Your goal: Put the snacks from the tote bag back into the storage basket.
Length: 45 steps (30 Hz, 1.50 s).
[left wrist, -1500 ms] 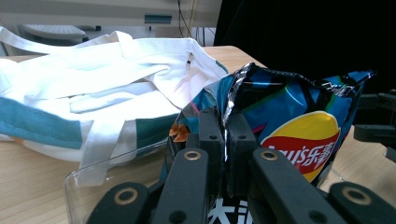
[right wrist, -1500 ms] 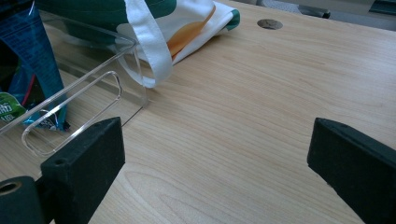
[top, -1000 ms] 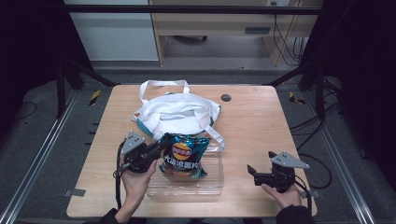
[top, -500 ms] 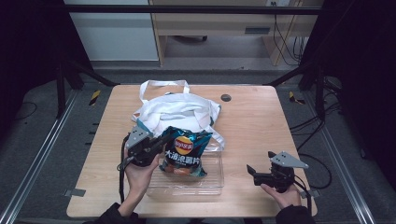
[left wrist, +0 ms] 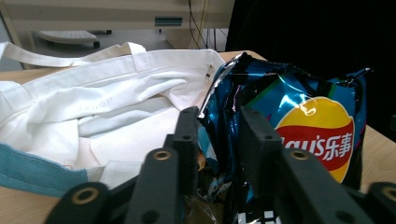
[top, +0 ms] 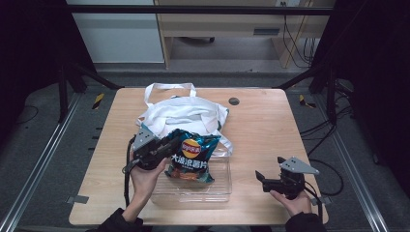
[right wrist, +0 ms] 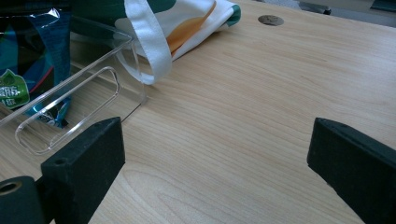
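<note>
A blue Lay's chip bag [top: 191, 157] leans with its lower end in a clear plastic tray [top: 193, 193] and its top against the white tote bag [top: 183, 113]. My left gripper [top: 169, 145] is at the bag's upper left corner. In the left gripper view the jaws [left wrist: 217, 126] have just been opening, and the crinkled edge of the chip bag [left wrist: 308, 126] stands between them. My right gripper [top: 259, 178] rests near the table's front right, open, with bare wood between its jaws [right wrist: 215, 154].
The tote bag [left wrist: 93, 102] lies crumpled behind the tray, its handles toward the far edge. One strap [right wrist: 149, 42] drapes over the tray's corner [right wrist: 135, 70]. A round cable hole [top: 234, 101] sits at the far right of the table [top: 270, 125].
The left gripper has lifted the chip bag's upper end from lying flat in the tray to leaning toward the tote bag. The right gripper has not moved.
</note>
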### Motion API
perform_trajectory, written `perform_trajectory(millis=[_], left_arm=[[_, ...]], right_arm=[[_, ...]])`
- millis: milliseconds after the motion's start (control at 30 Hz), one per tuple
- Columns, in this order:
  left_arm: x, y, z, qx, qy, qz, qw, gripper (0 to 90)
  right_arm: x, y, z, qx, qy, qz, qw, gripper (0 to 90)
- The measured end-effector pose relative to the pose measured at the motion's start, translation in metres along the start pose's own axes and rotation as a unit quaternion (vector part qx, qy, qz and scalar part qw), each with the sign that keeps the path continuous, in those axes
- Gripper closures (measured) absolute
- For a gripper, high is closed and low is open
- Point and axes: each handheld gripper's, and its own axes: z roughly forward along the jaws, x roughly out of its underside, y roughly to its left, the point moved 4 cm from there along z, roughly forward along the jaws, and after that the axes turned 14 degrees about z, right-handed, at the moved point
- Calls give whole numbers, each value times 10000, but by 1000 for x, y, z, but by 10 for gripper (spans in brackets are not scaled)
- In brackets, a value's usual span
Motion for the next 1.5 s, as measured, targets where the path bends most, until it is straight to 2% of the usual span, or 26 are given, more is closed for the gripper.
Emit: perform_trajectory(millis=[100,267,600,833,1133,1500], left_arm=[[0,0,0,-18,8,70,10000,561],[1,1,-3,59,59,195,9998,491],[-1,1,-15,203,-10,313,9993,405],[4,0,-25,295,75,404,9987,343],[20,15,-43,264,158,441,9986,319],[54,36,-64,-57,315,324,9990,305]], right_arm=[[0,0,0,2,-22,4,10000,45],[-1,0,-1,-9,-41,12,10000,45],[-1,0,-2,2,-59,16,10000,45],[-1,0,-3,1,-80,39,10000,45],[-2,-1,-5,47,-148,51,9999,44],[-3,-6,-6,150,-222,126,9996,44]])
